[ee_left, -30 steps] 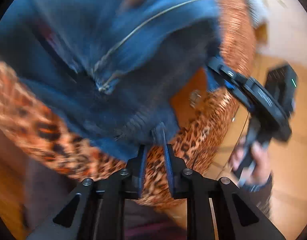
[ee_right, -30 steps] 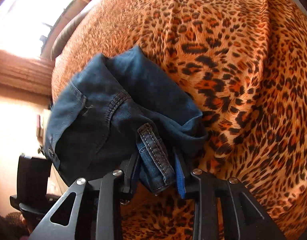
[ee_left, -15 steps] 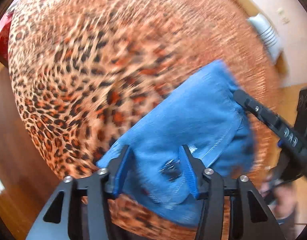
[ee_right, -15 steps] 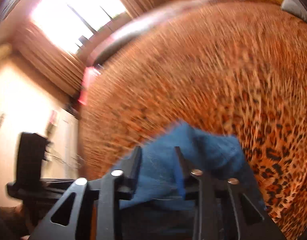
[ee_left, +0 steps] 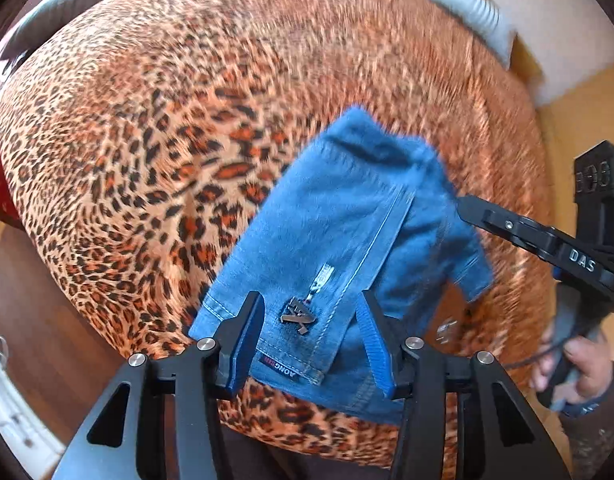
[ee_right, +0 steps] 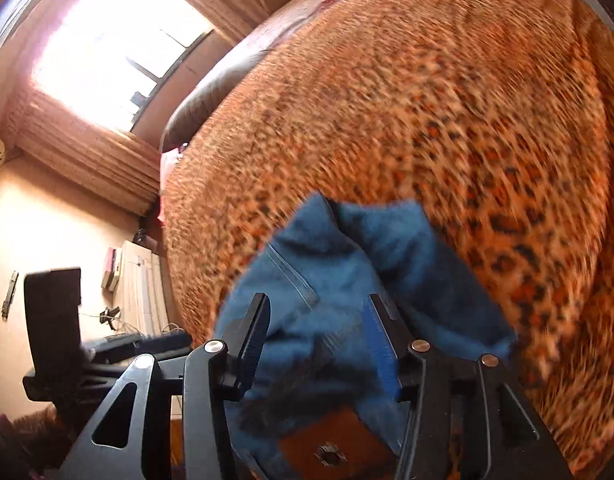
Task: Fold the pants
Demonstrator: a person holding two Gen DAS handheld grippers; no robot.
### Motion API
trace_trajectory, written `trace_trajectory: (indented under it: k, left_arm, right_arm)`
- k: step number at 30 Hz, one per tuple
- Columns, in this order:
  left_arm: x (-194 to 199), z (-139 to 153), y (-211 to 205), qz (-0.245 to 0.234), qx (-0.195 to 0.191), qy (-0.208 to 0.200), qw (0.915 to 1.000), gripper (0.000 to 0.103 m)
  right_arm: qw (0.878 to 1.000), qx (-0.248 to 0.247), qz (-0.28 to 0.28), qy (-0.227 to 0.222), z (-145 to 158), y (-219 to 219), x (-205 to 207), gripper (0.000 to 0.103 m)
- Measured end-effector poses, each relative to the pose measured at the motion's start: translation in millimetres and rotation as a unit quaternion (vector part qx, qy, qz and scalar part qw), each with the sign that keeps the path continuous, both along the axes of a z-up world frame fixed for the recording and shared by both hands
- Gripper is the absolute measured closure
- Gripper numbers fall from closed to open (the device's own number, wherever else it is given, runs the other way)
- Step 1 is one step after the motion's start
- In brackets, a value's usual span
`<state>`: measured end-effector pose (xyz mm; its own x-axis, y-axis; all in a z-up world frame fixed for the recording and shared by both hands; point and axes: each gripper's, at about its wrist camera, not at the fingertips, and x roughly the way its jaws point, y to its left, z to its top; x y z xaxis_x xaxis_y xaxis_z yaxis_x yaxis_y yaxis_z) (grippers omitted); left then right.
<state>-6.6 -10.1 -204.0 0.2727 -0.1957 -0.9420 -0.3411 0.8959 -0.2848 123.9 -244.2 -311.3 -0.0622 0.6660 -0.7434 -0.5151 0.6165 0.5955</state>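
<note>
Leopard-print bedspread (ee_left: 155, 128), bright window (ee_right: 119, 44) with pleated curtains (ee_right: 87, 160), wooden floor (ee_left: 31, 304), dark pillow (ee_right: 199, 108)

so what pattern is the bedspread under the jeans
Leopard print, orange-brown with black spots, on the bedspread; sharpest in the left wrist view.

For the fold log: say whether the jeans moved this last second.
Yes: the jeans went down, from hanging above the leopard bedspread to lying on it.
</note>
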Motion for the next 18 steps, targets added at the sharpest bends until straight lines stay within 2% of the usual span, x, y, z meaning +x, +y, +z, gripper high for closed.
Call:
trace_trajectory:
  k: [4,6,8,11,13,15,18]
  left_arm:
    - [15,-22,-23,-0.031,0.051,0.024,0.9979,0.056]
    - [19,-21,-35,-0.055,0.081,0.017,0.9951,0.055]
    - [24,-21,-42,-0.08,0.095,0.015,0.9922,0.055]
    - [27,-16,-41,-0.111,0.078,0.021,0.9905,0.056]
    - [31,-15,-37,-0.126,0.073,0.02,0.9891,0.057]
    - [32,-7,-32,-0.141,0.076,0.018,0.9869,0.058]
    - [35,12,-16,-0.169,0.077,0.013,0.9824,0.058]
  right_arm:
    - [0.999,-0.04,-0.023,0.021,-36,-8,-7,0.058]
    - [0.998,-0.046,-0.034,0.024,-42,-9,-11,0.058]
    - [0.998,-0.047,-0.046,0.021,-38,-9,-14,0.056]
    - [0.994,-0.044,-0.084,0.051,-34,-15,-16,0.056]
    - [0.99,-0.022,-0.121,0.071,-25,-28,-21,0.052]
    - [0.985,-0.013,-0.155,0.076,-17,-39,-28,0.042]
    - [0.973,-0.001,-0.214,0.085,-8,-56,-38,0.038]
